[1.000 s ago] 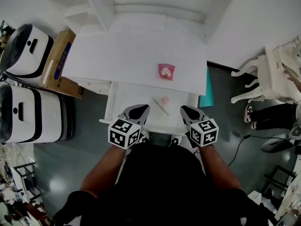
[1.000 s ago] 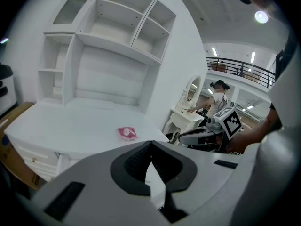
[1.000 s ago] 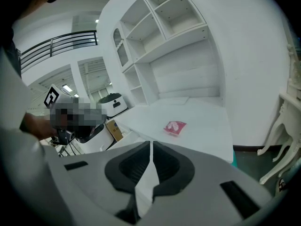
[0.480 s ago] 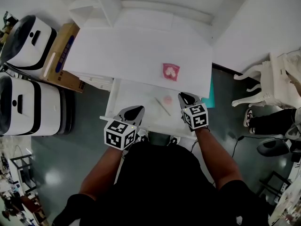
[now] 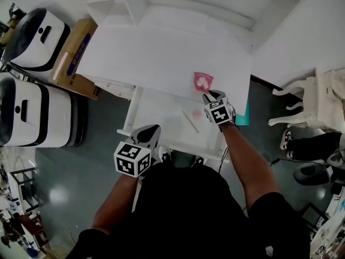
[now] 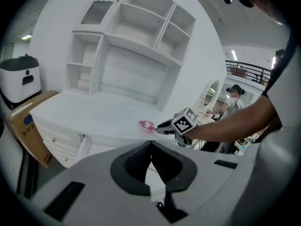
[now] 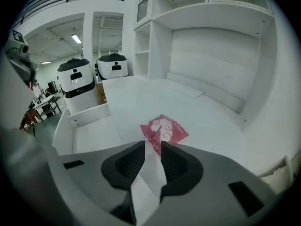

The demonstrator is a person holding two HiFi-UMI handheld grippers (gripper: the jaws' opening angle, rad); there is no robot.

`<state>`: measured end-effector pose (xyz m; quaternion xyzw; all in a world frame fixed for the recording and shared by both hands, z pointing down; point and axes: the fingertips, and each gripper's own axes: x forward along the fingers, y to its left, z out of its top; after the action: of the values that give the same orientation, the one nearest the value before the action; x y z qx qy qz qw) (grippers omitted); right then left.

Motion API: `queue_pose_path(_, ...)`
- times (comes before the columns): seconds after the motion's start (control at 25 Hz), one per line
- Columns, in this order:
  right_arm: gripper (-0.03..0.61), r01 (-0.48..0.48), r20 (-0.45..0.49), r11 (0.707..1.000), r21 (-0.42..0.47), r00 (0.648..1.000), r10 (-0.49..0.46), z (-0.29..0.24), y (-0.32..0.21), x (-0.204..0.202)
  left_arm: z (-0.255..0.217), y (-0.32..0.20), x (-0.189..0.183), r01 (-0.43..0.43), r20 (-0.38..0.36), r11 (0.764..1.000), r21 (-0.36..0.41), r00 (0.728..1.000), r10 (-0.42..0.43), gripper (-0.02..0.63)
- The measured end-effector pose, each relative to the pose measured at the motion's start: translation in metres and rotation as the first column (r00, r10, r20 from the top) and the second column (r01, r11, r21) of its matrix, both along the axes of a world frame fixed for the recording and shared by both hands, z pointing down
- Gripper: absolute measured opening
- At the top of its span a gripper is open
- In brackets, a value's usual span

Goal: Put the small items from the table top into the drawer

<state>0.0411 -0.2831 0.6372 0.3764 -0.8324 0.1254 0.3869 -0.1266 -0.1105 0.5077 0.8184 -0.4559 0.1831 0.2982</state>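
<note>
Right gripper view alone shows jaws apart at packet (image 7: 164,128).

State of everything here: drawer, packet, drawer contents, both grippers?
drawer: open.
pink packet: flat on the table top, not gripped.
stick: lying in the drawer.
pink round item: lying in the drawer.
left gripper: shut, empty.
right gripper: open, tips at the packet's near corner.

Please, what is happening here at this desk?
A person holds a gripper in each hand at a desk with an open drawer. The right gripper is at the pink packet on the desk top, jaws apart at its near corner. The left gripper, shut and empty, hangs by the drawer front. A thin stick and a small pink item lie inside.
</note>
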Motion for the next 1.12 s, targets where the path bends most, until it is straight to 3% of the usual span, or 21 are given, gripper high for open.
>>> queue_pose_path(0.36,0.094,0.085,-0.143,0.996,-0.005,0.986,-0.085,0.026,-0.014,-0.009,0.005,0.007,-0.017,0.047,0.001,0.999,-0.012,0.999,-0.047,0.009)
queue_pose_path(0.68,0.043,0.066,-0.123,0.998,-0.007,0.99,-0.066,0.019,-0.013,-0.009,0.002,0.003,-0.016,0.035,-0.007,0.999,-0.007,0.999,-0.035,0.009)
queue_pose_path(1.12,0.037,0.027,-0.029,0.999,0.041,0.999,-0.026,-0.019,0.008,-0.001,0.002,0.0,0.004,-0.03,-0.016,1.0,0.003,0.999,0.03,0.009)
